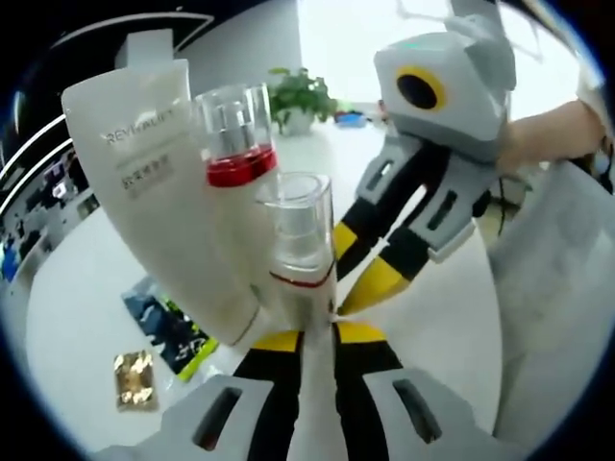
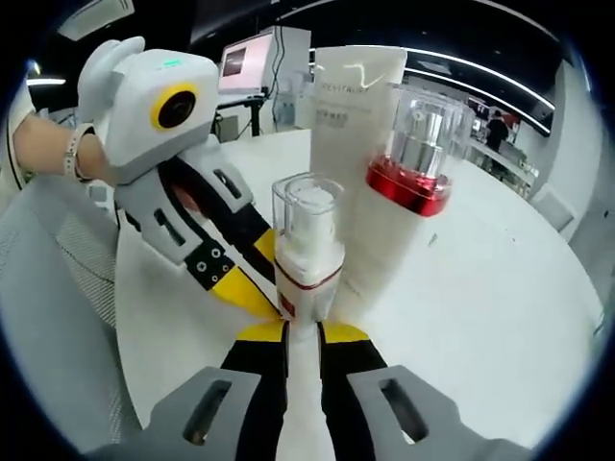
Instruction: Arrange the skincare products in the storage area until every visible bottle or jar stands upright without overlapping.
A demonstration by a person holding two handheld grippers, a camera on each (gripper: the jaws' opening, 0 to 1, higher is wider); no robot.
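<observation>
A small white pump bottle [image 1: 301,252] [image 2: 307,252] with a clear cap stands upright on the white table. Just behind it are a red-banded jar with a clear lid [image 1: 235,142] [image 2: 415,158] and a tall white tube [image 1: 159,182] [image 2: 354,106], which leans in the left gripper view. My left gripper [image 1: 318,331] [image 2: 272,305] has its jaws drawn to a narrow slit, tips at the bottle's foot. My right gripper [image 2: 306,331] [image 1: 338,305] meets the same foot from the opposite side, jaws equally close. Neither pair of jaws reaches around the bottle.
A gold foil sachet [image 1: 135,379] and a dark printed packet [image 1: 173,327] lie on the table [image 1: 86,288] to the left. A potted plant [image 1: 300,96] stands at the far edge. A person's hand [image 1: 543,134] [image 2: 43,144] holds each gripper; grey cloth lies nearby.
</observation>
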